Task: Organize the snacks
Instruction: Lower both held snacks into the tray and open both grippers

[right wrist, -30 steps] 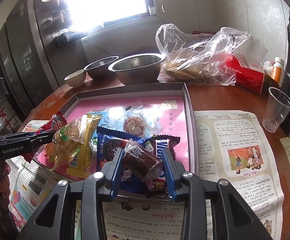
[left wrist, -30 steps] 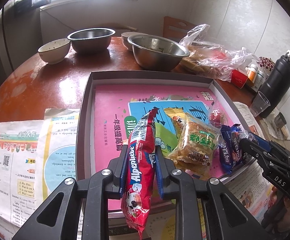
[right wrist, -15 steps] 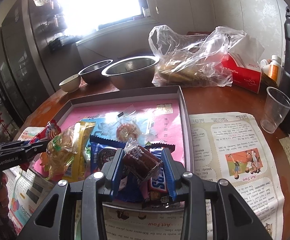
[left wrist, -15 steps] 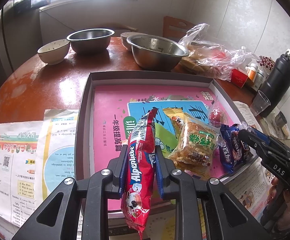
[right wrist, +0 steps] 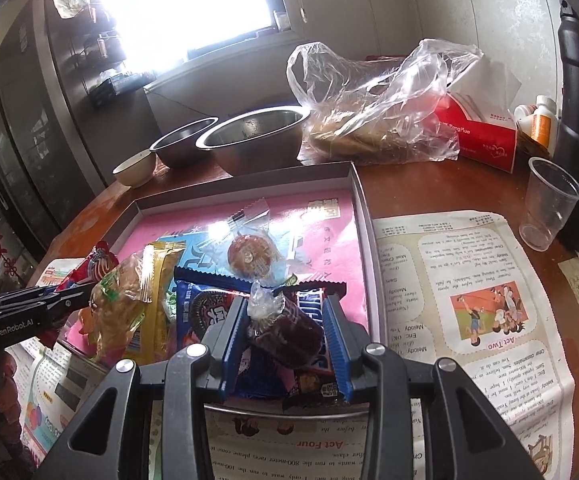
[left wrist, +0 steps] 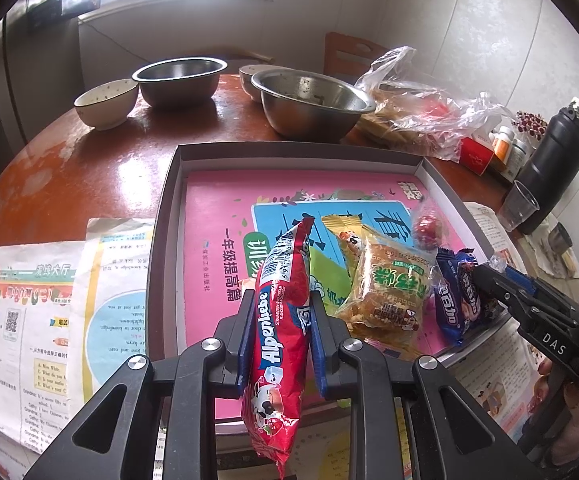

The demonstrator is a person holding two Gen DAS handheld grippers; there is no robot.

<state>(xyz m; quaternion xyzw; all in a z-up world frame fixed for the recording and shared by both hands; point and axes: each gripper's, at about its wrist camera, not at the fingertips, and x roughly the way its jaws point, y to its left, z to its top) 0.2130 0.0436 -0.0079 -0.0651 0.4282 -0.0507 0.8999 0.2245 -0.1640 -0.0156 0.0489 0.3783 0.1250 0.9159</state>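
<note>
While both grippers hang over the near edge of the tray, each grasps one snack clear of the pile: the left gripper is clamped on a red candy pack, the right gripper on a clear-wrapped brown cake, presumably so each can be placed separately among the loose snacks.

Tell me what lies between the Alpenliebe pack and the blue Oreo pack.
In the left wrist view: a clear-wrapped yellow-brown pastry and a yellow wrapper.
</note>
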